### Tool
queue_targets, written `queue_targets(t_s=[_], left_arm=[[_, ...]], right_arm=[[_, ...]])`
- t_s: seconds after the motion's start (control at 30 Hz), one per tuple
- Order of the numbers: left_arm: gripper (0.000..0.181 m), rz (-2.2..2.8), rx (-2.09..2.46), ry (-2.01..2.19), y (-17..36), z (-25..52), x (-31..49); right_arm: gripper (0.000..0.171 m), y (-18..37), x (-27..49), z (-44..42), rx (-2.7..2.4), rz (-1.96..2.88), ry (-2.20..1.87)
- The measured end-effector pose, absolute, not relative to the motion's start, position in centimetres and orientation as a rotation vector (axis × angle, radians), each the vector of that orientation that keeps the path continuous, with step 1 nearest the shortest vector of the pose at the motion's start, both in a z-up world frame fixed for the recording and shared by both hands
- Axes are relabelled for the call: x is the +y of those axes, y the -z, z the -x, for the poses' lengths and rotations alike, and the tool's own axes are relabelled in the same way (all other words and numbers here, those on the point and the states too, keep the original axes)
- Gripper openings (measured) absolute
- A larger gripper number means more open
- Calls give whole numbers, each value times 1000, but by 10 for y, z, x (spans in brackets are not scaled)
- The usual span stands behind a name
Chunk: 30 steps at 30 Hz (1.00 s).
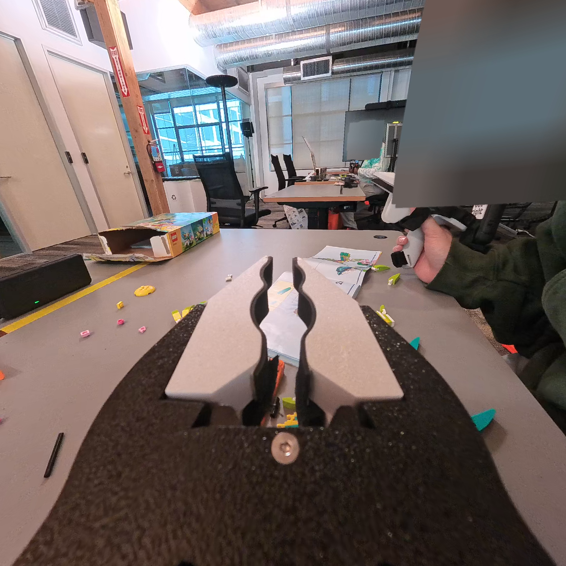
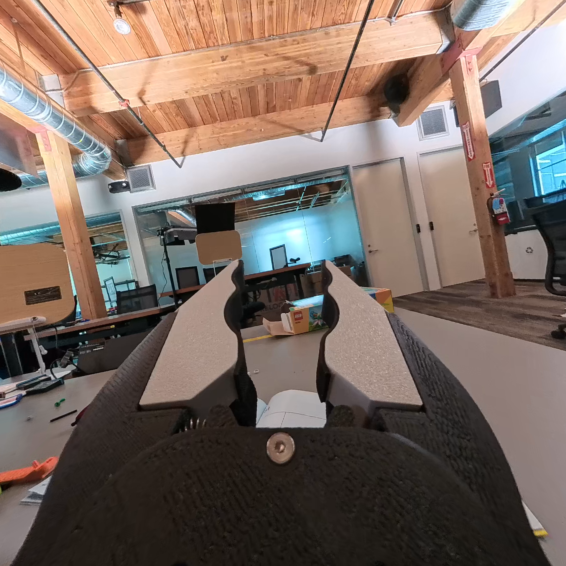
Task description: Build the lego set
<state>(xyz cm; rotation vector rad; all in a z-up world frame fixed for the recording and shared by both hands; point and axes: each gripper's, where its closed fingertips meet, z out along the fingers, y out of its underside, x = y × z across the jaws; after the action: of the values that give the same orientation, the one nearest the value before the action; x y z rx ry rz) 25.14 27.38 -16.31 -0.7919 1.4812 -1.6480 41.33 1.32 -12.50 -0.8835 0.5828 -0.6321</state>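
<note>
My left gripper (image 1: 282, 263) hovers low over the grey table (image 1: 190, 275), its jaws a narrow gap apart with nothing between them. Under it lies the open instruction booklet (image 1: 343, 266). Loose lego pieces lie around it: a yellow dome (image 1: 144, 290), small pink pieces (image 1: 120, 322), lime pieces (image 1: 386, 317), teal pieces (image 1: 483, 419). My right gripper (image 2: 281, 266) is open and empty, tilted up over the table with the booklet (image 2: 291, 407) under it. A hand (image 1: 428, 251) holds its handle at the right edge.
The torn lego box (image 1: 183, 232) lies at the far left of the table, also in the right wrist view (image 2: 306, 318). A black device (image 1: 39, 281) sits beside a yellow tape line (image 1: 76, 298). A black rod (image 1: 53, 454) lies near left. An orange tool (image 2: 27, 473) lies at the left. Spacing between my two grippers at the tips: around 30 cm.
</note>
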Motion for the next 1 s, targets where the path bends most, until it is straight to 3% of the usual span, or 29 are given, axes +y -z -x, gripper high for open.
queue_targets(t_s=[1.0], left_arm=[[11,790,1462,1633,161,-251,276]], right_arm=[[45,127,18,-413,580,897,569]])
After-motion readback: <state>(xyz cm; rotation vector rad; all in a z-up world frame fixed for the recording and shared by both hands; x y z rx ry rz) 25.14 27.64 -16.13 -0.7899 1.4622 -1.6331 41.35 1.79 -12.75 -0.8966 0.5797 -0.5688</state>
